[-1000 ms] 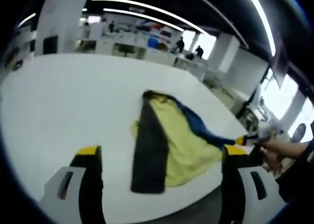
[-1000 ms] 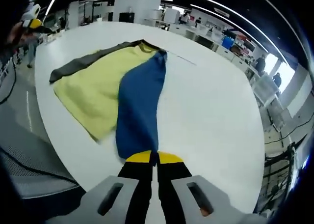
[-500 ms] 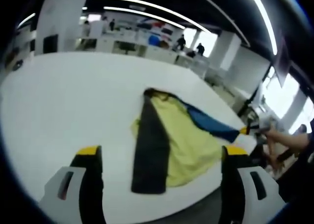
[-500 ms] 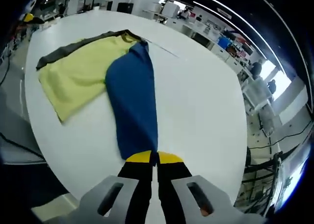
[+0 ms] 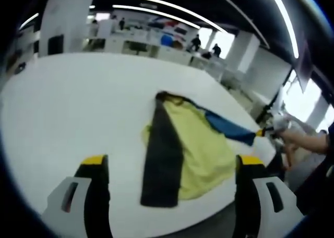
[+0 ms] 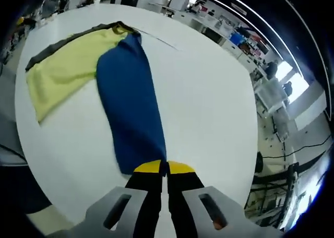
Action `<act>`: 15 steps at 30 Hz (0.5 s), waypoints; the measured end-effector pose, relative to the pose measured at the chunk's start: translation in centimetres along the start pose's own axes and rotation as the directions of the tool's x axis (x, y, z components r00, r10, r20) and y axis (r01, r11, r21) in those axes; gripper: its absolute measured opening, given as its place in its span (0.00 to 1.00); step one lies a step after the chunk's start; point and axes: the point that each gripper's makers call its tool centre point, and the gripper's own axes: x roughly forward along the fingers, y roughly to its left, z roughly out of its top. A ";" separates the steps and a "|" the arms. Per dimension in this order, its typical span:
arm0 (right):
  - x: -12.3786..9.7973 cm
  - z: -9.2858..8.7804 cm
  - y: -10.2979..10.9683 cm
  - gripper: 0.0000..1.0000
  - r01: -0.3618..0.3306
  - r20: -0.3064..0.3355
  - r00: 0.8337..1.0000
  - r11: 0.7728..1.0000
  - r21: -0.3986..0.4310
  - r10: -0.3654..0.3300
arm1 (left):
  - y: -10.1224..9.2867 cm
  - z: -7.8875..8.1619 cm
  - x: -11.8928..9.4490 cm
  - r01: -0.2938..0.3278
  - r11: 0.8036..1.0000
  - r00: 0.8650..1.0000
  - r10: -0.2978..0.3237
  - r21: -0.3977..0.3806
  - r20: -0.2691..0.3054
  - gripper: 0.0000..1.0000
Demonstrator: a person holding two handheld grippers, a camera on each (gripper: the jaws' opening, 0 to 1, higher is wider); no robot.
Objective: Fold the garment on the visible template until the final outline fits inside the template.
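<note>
— Where's the right gripper?
— Jaws pinched together on the blue sleeve of the garment, which stretches away across the white table.
— And the left gripper?
— Jaws wide apart, holding nothing; the garment lies ahead between them, grey sleeve nearest.

Bright ceiling strips, soft blur (edges bowed)

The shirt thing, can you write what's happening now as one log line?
right gripper: shut on blue sleeve | left gripper: open, holding nothing | garment: unfolded on white table
</note>
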 end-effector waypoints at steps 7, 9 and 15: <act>1.7 -1.3 -3.5 0.03 0.056 -0.052 0.997 0.997 0.060 -0.053 | -0.2 -0.2 0.9 -0.001 1.000 1.000 0.001 0.003 -0.024 0.97; 2.2 -1.4 -4.0 0.03 0.061 -0.064 0.996 0.997 0.056 -0.058 | -0.1 -0.1 1.1 -0.002 1.000 1.000 0.002 0.006 -0.029 0.97; 3.5 -1.4 -5.5 0.03 0.073 -0.083 0.994 0.996 0.051 -0.068 | 0.3 0.2 1.6 -0.013 1.000 0.999 0.014 0.007 -0.040 0.97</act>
